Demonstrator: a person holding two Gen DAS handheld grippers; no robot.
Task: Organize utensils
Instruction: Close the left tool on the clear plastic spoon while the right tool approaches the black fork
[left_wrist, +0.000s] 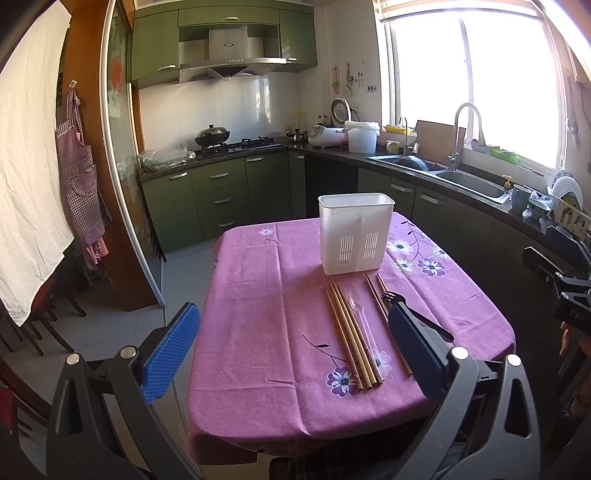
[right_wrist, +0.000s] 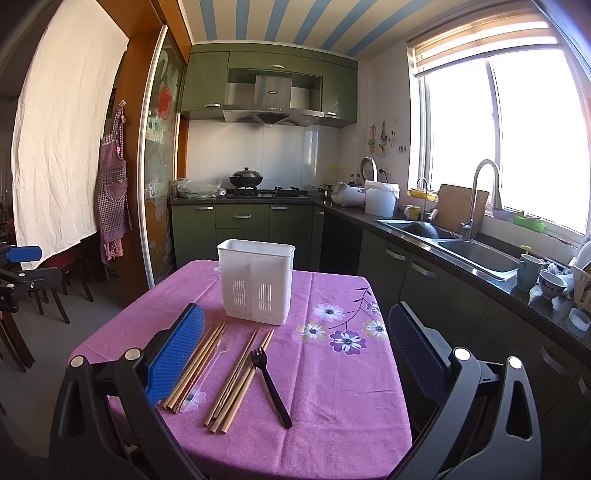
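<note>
Several chopsticks (right_wrist: 192, 365), a clear spoon (right_wrist: 216, 356) and a black fork (right_wrist: 271, 387) lie lower centre, before the white caddy (right_wrist: 255, 282) — both the left gripper (left_wrist: 291, 354) and the right gripper (right_wrist: 295, 354) gape wide, empty. Pinching bundled sticks risks scattering them.

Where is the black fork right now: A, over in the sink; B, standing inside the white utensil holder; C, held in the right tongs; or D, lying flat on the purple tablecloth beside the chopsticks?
D. The black fork lies flat on the purple tablecloth, just right of the chopsticks, in front of the white utensil holder; the right tongs are open and hold nothing.
</note>
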